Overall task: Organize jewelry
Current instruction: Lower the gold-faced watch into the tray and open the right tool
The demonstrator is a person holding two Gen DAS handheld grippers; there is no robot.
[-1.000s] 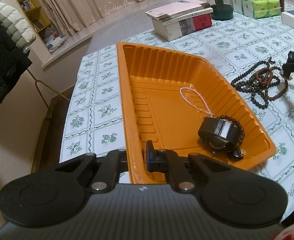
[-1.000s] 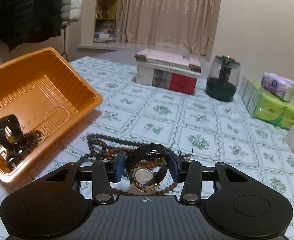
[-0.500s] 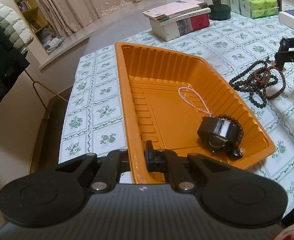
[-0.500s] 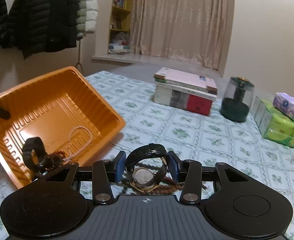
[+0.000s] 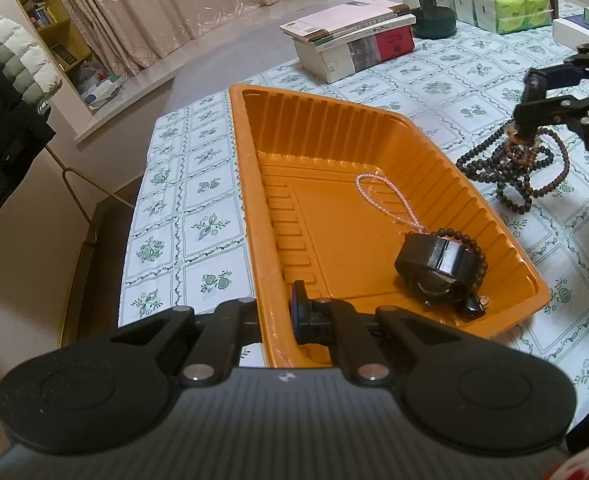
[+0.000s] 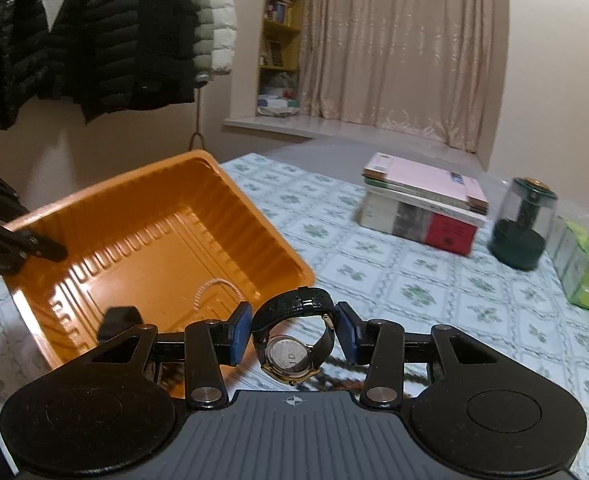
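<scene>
my left gripper (image 5: 280,314) is pinched tight on the near wall of the orange tray (image 5: 322,128), one finger outside the rim and one inside; the tray sits on the tablecloth (image 5: 198,196), which is patterned with green flowers, and its far end points toward the stack of books (image 5: 354,40); inside the tray lie a pink bead strand (image 5: 390,200), looped on the ribbed floor, and just past it a black watch (image 5: 438,268) resting against a dark bead bracelet (image 5: 478,252) near the right corner; my right gripper (image 6: 294,336) is part-way open, its blue pads pressed on either side of the black strap of a gold-cased watch (image 6: 292,346); the watch hangs between the fingers with its case back toward the camera, lifted clear of the table; from the left wrist view that gripper shows at the right edge, above the pile of brown and dark bead necklaces (image 5: 522,164) that lies on the cloth beside the tray, outside it; from the right wrist view the held watch is near the tray's right rim, just outside it, with the tray spreading out to the left; further back stand a green-based jar (image 6: 522,224) and packs of tissues (image 5: 498,4); dark jackets (image 6: 94,32) hang on the wall to the left.
</scene>
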